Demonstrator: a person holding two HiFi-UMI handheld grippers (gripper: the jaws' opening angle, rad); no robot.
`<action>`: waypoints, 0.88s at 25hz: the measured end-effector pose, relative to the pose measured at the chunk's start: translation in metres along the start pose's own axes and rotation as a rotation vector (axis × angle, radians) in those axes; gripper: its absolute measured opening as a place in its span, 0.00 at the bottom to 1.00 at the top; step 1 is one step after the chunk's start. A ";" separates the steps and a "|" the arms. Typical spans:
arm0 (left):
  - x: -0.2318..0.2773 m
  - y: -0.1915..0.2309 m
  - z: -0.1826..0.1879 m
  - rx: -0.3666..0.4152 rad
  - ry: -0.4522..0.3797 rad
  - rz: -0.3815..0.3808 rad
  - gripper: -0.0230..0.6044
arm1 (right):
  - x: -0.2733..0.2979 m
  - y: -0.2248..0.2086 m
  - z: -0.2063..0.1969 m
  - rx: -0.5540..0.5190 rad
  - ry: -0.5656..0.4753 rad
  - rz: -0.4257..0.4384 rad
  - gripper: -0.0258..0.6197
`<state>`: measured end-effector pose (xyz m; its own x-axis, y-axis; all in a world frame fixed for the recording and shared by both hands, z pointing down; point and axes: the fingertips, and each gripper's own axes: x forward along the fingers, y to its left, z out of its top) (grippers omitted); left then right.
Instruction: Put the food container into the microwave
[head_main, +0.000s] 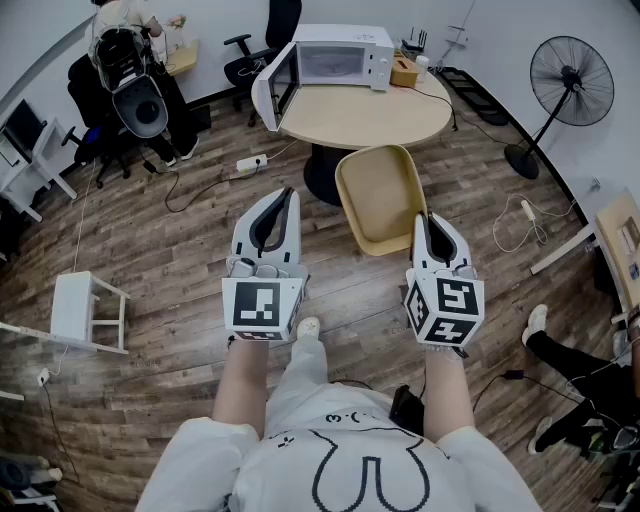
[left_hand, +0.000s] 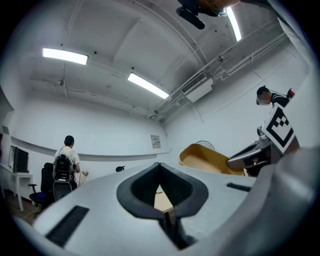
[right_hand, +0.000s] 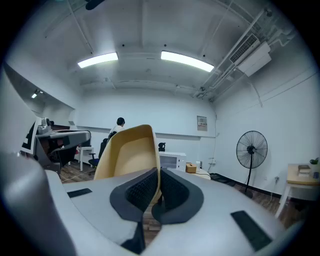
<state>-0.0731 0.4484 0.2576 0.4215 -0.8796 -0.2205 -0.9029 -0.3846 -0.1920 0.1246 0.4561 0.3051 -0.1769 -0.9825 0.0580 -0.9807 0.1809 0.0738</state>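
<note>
The food container, a tan shallow tray, hangs above the wood floor. My right gripper is shut on its right rim. In the right gripper view the container rises tilted to the left of the jaws, its rim pinched between the pads of that gripper. My left gripper is held beside the container, apart from it, shut and holding nothing; its tips meet in the left gripper view. The white microwave stands on a round table ahead, its door swung open to the left.
A small cardboard box sits next to the microwave. A standing fan is at the far right. A person with a backpack sits at the back left. A white stool and cables are on the floor.
</note>
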 end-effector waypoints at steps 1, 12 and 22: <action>0.006 0.004 -0.002 -0.001 0.003 -0.001 0.05 | 0.005 0.002 0.002 -0.012 -0.015 0.000 0.10; 0.077 0.056 -0.034 -0.018 0.004 -0.024 0.05 | 0.073 0.001 0.021 -0.114 -0.144 -0.004 0.10; 0.201 0.108 -0.072 -0.026 0.008 -0.090 0.05 | 0.199 -0.026 0.020 -0.076 -0.079 -0.041 0.10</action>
<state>-0.0919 0.2098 0.2617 0.5006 -0.8432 -0.1959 -0.8633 -0.4694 -0.1857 0.1131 0.2547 0.2947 -0.1460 -0.9890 -0.0247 -0.9787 0.1407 0.1496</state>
